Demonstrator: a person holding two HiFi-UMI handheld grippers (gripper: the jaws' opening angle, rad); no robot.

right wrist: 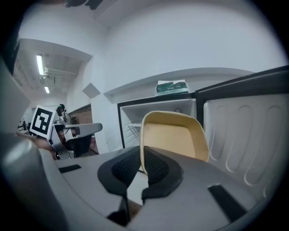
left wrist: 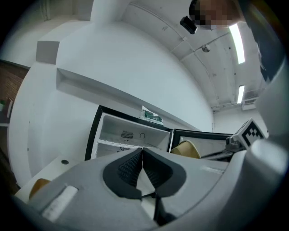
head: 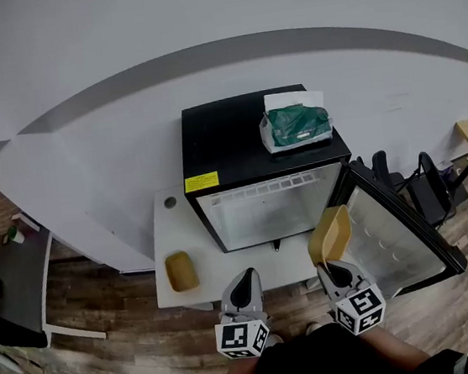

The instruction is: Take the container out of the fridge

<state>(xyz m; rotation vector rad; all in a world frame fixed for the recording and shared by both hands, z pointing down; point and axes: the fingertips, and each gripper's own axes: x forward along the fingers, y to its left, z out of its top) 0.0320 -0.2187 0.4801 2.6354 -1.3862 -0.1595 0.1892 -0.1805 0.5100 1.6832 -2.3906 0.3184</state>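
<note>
Marker-cubed and nearest the lens, the right gripper is seen clenched on the rim of a tan container, which is held on edge outside the fridge, just in front of its open door. The left gripper is pressed shut on nothing. A yellow label on the fridge's front is too small to be read. A green packet is set on top; a second tan container lies on the white table.
</note>
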